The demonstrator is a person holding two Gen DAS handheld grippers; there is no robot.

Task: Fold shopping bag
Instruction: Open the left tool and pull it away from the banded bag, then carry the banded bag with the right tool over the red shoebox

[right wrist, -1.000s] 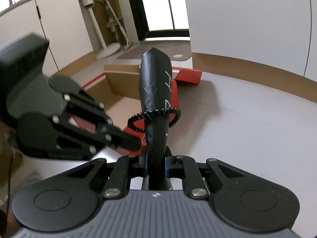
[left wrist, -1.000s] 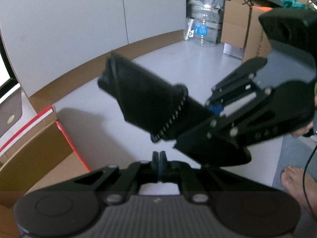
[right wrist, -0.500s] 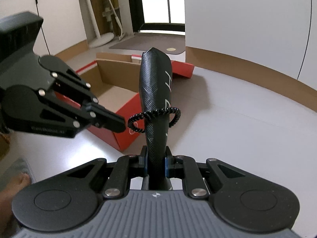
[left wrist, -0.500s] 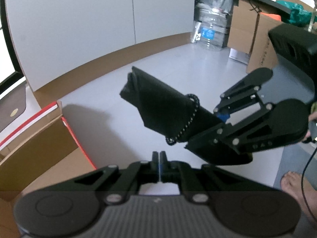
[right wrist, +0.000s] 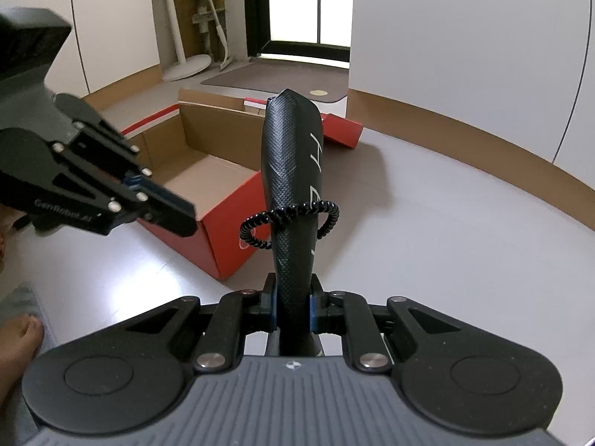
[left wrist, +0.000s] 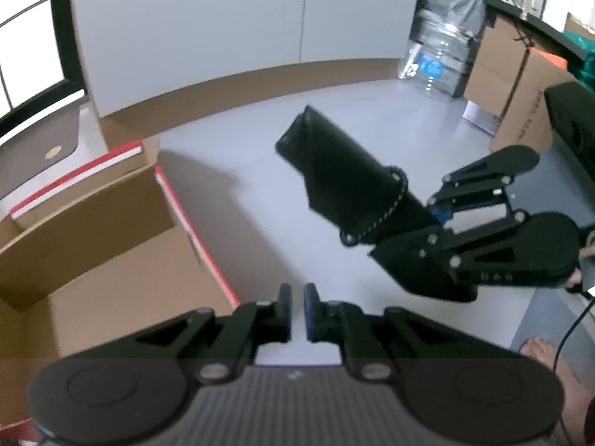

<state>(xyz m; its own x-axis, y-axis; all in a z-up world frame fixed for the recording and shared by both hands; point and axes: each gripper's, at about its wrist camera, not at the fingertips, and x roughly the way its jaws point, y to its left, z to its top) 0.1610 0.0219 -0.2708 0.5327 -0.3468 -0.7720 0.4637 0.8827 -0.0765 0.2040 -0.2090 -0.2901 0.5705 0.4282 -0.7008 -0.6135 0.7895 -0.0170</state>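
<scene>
Two black two-finger grippers hang above a pale grey floor. The right gripper [right wrist: 291, 312] is clamped on the lower end of a folded black textured shopping bag [right wrist: 292, 171], which stands up and forward from its jaws, girdled by a black coiled elastic band [right wrist: 290, 219]. The left gripper [left wrist: 296, 312] holds nothing, its jaws parted by a narrow gap, just left of the bag. An open red-and-brown cardboard box [right wrist: 208, 182] sits on the floor behind.
</scene>
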